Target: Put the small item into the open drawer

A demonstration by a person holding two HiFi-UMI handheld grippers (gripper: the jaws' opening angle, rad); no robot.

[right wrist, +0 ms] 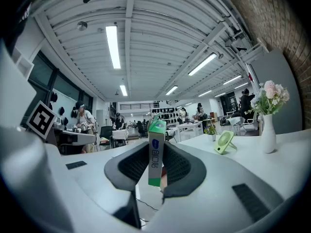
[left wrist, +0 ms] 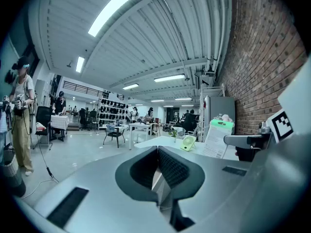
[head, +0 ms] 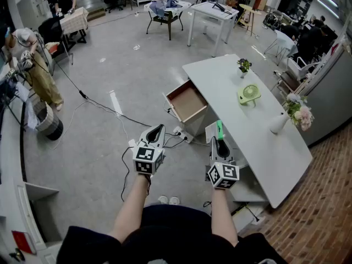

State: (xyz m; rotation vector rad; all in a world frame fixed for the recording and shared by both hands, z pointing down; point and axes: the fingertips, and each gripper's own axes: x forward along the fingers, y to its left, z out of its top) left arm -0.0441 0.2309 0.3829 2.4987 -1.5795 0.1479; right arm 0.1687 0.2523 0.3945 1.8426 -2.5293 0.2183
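My right gripper [head: 219,136] is shut on a small white box with green ends [right wrist: 155,152], held upright between the pads; in the head view the box [head: 219,129] sticks up just past the near left corner of the white table [head: 275,158]. The open drawer [head: 187,101], brown inside, juts out from the table's left side, ahead and a little left of the box. My left gripper [head: 156,132] hovers over the floor left of the right one, jaws together with nothing between them [left wrist: 156,165].
On the table stand a green fan [head: 249,94], a small potted plant [head: 243,66], and a white vase with pink flowers [head: 279,123]. Cables and a power strip [head: 180,135] lie on the floor below the drawer. A person [head: 33,65] stands far left.
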